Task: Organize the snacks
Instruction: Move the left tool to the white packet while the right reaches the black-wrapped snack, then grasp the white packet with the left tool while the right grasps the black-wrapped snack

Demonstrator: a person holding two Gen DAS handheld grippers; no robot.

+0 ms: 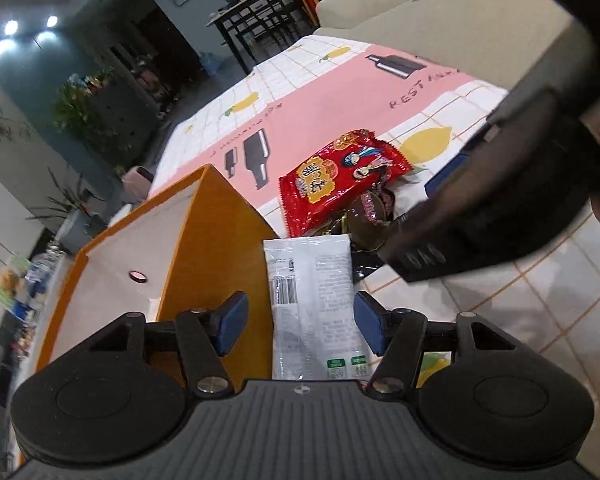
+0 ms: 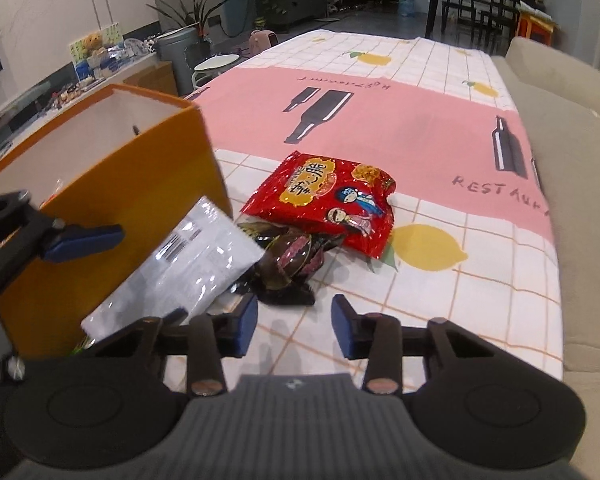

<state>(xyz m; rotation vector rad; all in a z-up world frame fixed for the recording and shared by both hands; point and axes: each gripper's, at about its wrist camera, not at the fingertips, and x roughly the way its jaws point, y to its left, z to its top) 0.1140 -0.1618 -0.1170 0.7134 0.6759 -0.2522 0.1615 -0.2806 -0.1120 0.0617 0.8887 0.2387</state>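
On a lemon-print tablecloth point(image 2: 440, 312), an open orange box point(image 2: 112, 184) stands beside red point(image 2: 332, 204), white point(image 1: 312, 292) and dark snack packets point(image 2: 292, 260); only the left view shows the white packet between the left gripper's point(image 1: 300, 320) spread jaws, untouched, while the right gripper point(image 2: 294, 326) hangs half-open, empty.

Left hand-held gripper point(image 1: 300, 320) with blue pads wide apart, either side of a white snack packet point(image 1: 314, 280), right pad close to its edge. Orange box point(image 1: 204, 248) just left of the packet. Red snack bag point(image 1: 340, 176) and dark wrappers point(image 1: 370, 216) beyond on the table point(image 1: 320, 92). Right hand-held gripper point(image 1: 500, 200) above them.
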